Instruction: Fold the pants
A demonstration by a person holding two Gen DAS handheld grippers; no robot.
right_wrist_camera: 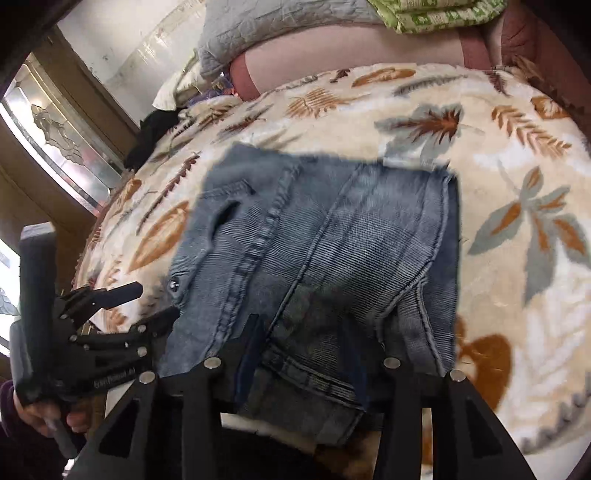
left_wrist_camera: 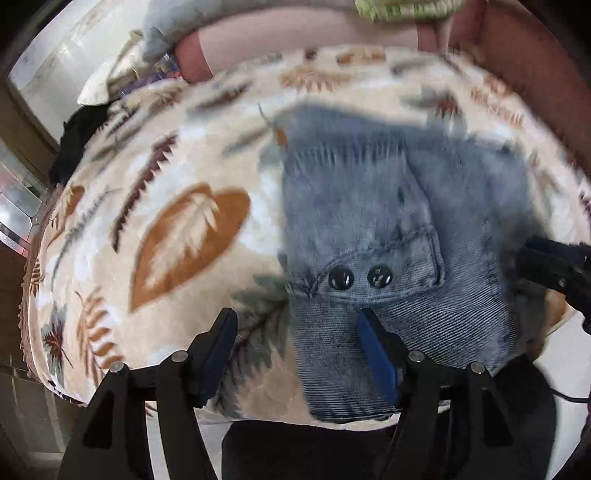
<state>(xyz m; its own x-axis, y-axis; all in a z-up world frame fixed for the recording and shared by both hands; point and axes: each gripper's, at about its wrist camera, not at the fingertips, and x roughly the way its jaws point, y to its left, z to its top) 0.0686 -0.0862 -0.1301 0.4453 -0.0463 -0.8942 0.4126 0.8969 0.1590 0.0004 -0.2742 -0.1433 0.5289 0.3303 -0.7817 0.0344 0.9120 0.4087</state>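
Note:
Blue-grey corduroy pants (left_wrist_camera: 369,206) lie folded into a compact block on a leaf-patterned blanket (left_wrist_camera: 177,236); a pocket flap with two dark buttons (left_wrist_camera: 340,277) faces me. My left gripper (left_wrist_camera: 295,319) is open at the block's near left corner, one finger over the blanket and the other over the cloth. In the right wrist view, the pants (right_wrist_camera: 332,229) show seams and a waistband. My right gripper (right_wrist_camera: 303,330) stands open over their near edge, with cloth lying between its fingers but not pinched. The left gripper (right_wrist_camera: 147,304) shows at the pants' left side, and the right gripper (left_wrist_camera: 546,266) at their right.
A grey pillow (right_wrist_camera: 277,26) and a green patterned one (right_wrist_camera: 436,14) lie at the far end on a pink sheet (right_wrist_camera: 351,62). A black garment (right_wrist_camera: 155,129) sits at the bed's left edge beside a glass-panelled door (right_wrist_camera: 55,147). A hand (right_wrist_camera: 37,413) holds the left gripper's handle.

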